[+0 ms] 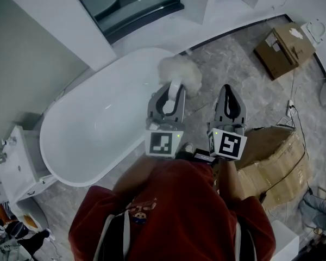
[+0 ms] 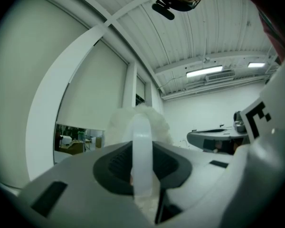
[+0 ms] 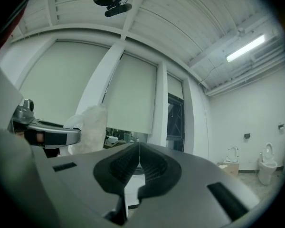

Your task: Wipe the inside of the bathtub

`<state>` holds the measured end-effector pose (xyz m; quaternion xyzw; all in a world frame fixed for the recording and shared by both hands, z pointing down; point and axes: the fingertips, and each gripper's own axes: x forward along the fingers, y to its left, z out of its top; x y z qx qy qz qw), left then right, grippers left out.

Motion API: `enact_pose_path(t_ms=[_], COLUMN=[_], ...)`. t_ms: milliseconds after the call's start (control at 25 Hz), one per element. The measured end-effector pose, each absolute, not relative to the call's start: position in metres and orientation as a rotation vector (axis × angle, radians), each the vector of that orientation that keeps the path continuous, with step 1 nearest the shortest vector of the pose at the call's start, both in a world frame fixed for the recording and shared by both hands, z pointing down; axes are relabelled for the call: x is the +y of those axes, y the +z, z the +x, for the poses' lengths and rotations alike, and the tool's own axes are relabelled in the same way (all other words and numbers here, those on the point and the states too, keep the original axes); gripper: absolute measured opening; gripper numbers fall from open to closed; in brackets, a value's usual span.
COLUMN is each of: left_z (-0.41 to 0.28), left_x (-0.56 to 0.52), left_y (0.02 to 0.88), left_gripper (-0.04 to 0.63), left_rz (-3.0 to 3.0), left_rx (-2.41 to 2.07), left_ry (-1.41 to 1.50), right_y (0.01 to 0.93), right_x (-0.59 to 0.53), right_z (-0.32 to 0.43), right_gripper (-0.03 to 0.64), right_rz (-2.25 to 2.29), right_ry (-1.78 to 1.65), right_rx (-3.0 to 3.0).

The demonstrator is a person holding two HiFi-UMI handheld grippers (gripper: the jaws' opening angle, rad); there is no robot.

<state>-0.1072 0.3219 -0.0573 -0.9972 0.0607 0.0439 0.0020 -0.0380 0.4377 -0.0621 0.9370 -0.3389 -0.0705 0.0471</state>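
Grey marbled floor (image 1: pixel 228 64), white bathtub (image 1: pixel 98 129) standing on it, cardboard box (image 1: pixel 285 48) by the wall, crumpled cardboard (image 1: pixel 271 156)

Open bathtub basin (image 1: pixel 70 140) left; cardboard boxes (image 1: pixel 271 156) right

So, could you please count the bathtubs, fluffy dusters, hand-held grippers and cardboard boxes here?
Bathtub: 1
Fluffy duster: 1
Hand-held grippers: 2, left hand-held gripper and right hand-held gripper
Cardboard boxes: 2
Total: 6
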Motion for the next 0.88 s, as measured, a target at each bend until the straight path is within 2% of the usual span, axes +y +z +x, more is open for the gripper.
enact_pose_path(t_ms=[400, 880], left_z=[-0.05, -0.009], left_x=[0.356, 0.313], left_y=[-0.058, -0.029], left_gripper=[0.094, 0.094], left_rz=[-3.125, -3.101], left_rx=[0.299, 0.43], left_ry=[0.116, 0.06], right_y=[-0.059, -0.036], right_x=[0.481, 0.438], right_z=[0.027, 0.076], right_gripper=[0.012, 0.012], right_rz=[2.852, 2.791], right_ry=[-0.212, -0.179], right_rx=[-1.113, -1.215])
